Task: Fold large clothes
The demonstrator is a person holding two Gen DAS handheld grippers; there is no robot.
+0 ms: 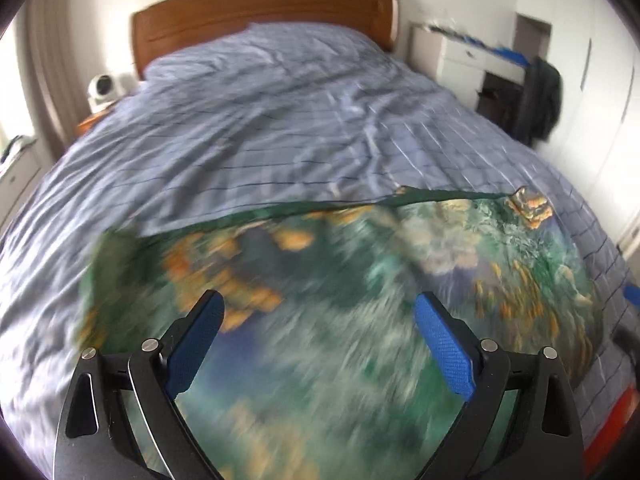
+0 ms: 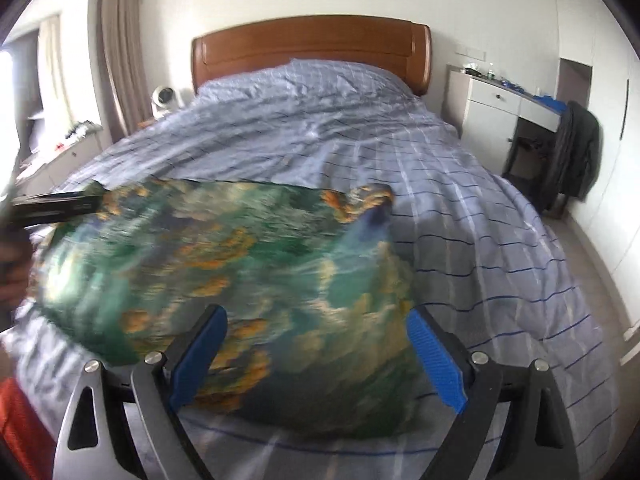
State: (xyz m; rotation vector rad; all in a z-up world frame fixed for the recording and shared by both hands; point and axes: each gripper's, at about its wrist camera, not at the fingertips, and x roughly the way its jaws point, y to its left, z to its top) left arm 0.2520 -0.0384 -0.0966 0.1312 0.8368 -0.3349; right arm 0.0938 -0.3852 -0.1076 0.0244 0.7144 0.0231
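Note:
A large garment (image 1: pixel 360 280) printed in green, orange and blue lies spread flat on the near part of the bed; both pictures of it are blurred. Its far right corner (image 1: pixel 530 204) is turned up a little. My left gripper (image 1: pixel 319 300) hovers over the garment's middle, open, with nothing between its blue pads. My right gripper (image 2: pixel 316 314) stands open over the same garment (image 2: pixel 240 264) near its right side, also with nothing between its pads. In the right wrist view the left gripper (image 2: pixel 52 204) shows as a black bar at the garment's far left corner.
A blue checked duvet (image 2: pixel 400 152) covers the bed up to the wooden headboard (image 2: pixel 312 48). A white desk (image 2: pixel 492 108) and a chair with a dark jacket (image 2: pixel 576 152) stand on the right. On the left are a small white fan (image 2: pixel 162 98) and curtains (image 2: pixel 120 48). Something red-orange (image 2: pixel 20 420) lies at the near edge.

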